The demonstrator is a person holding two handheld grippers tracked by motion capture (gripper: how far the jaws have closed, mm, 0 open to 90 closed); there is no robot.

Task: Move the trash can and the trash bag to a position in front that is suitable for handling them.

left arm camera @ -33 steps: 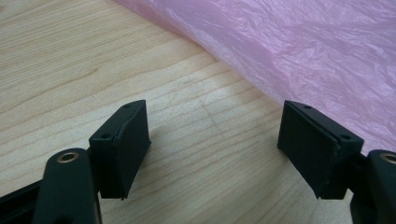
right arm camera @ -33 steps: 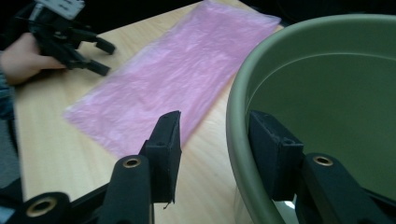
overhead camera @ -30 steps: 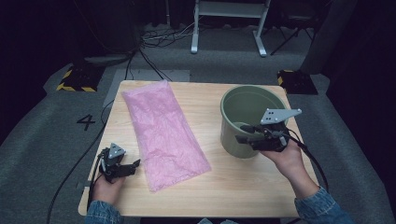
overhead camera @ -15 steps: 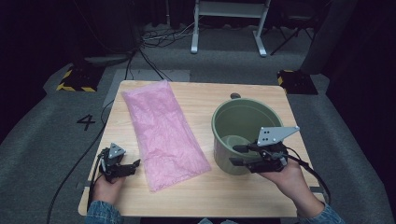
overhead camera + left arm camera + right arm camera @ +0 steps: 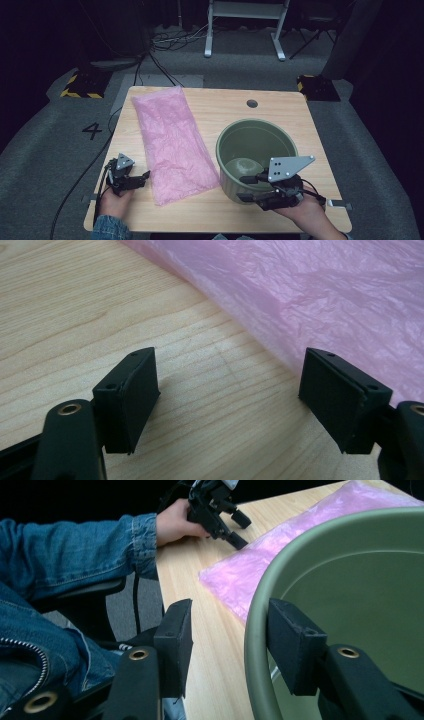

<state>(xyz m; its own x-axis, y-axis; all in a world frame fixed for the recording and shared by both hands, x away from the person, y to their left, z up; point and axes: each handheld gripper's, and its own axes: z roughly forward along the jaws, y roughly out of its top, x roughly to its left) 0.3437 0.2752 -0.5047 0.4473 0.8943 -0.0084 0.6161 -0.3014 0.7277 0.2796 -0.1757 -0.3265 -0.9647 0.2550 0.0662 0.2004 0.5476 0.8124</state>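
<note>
An olive green bucket stands upright on the near right of the wooden table. My right gripper straddles its near rim, one jaw inside against the wall and one outside with a gap to it. These jaws have just been opening a little with the rim between them. A pink plastic bag lies flat to the bucket's left. My left gripper rests open on the table by the bag's near left corner, with bare wood between its jaws and the bag's edge just beyond.
A round cable hole sits in the table's far side. A denim sleeve and the left hand with its gripper lie along the near edge. Past the table are a white stand and cables on the floor.
The right gripper has moved toward the person and a little left, and the green bucket has come with it across the table. The left gripper and the pink bag have stayed put.
</note>
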